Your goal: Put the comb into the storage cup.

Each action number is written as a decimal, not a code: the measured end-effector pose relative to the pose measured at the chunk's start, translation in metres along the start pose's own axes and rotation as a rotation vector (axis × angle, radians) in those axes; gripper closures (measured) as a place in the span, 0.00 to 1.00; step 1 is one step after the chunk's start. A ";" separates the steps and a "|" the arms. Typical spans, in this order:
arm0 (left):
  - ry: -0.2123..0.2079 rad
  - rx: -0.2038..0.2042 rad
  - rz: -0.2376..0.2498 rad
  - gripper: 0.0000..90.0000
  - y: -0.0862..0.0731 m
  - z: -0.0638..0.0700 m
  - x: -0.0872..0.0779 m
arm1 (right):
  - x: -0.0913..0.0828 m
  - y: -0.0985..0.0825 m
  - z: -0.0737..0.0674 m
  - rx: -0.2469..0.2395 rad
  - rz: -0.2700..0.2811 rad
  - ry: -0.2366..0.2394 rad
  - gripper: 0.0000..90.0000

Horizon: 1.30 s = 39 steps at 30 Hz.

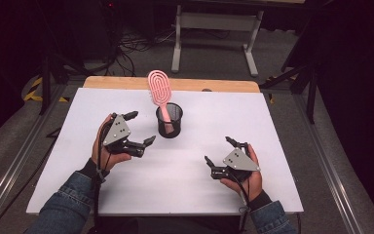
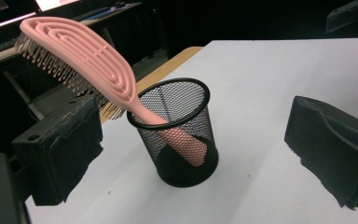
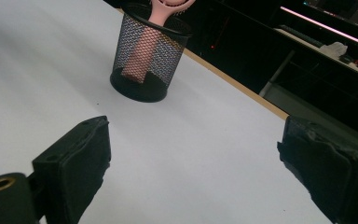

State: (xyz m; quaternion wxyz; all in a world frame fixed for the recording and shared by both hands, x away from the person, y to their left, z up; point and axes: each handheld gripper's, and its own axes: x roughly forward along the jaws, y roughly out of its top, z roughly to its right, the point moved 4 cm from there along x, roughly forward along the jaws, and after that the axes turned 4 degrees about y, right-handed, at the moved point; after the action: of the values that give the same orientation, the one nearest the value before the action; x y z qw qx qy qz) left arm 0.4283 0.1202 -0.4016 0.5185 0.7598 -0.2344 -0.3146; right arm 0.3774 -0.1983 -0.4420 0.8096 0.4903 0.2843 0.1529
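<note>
There it was, centre stage: a black wire-mesh pen cup (image 1: 169, 122), round and open-topped with a smooth rolled rim and a solid dark base, stood upright on the white desk (image 1: 185, 170). Inside it went a pink plastic hairbrush (image 1: 159, 92), handle down, its rounded handle end resting against the floor of the cup. The brush leaned on the rim and tilted out toward the far edge of the desk, its long oval head showing concentric looped ribs on the back and rows of fine bristles underneath.

The desk top was flat and matte white, with a strip of pale wood showing along the far edge.

Over to the left claw (image 1: 140, 128): held in the person's left hand (image 1: 108, 151), just beside the cup, jaws spread wide and gripping nothing. In the left gripper view the cup (image 2: 177, 133) and brush (image 2: 86, 60) sat squarely in the gap between the two black padded jaws, neither pad touching the mesh. The pads looked blocky, with rough, worn edges.

And the right claw (image 1: 219, 151): held in the person's right hand (image 1: 248, 178), low over the bare white surface, well apart from the cup, jaws wide open too and empty. From the right gripper view the cup (image 3: 148, 58) stood farther off beyond the left jaw, the pink handle (image 3: 142, 51) visible through the mesh.

Denim sleeves (image 1: 65, 207) framed both wrists at the near edge.
</note>
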 end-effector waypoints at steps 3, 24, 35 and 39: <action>-0.006 0.001 0.004 0.05 0.001 0.003 -0.002 | 0.000 0.000 0.000 0.002 0.004 0.000 0.10; -0.040 0.043 0.013 0.07 0.007 0.019 -0.019 | -0.003 0.002 0.002 0.027 0.023 0.013 0.08; -0.026 0.051 0.036 0.08 0.005 0.018 -0.028 | -0.004 0.003 0.003 0.018 0.023 0.002 0.08; -0.022 0.057 0.025 0.08 0.002 0.018 -0.029 | -0.005 0.003 0.003 0.013 0.025 -0.003 0.08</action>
State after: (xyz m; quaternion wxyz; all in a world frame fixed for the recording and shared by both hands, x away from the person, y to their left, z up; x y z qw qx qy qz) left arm 0.3952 0.1283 -0.3973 0.4978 0.7677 -0.2585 -0.3098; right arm 0.3756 -0.2017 -0.4364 0.8048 0.4995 0.2777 0.1604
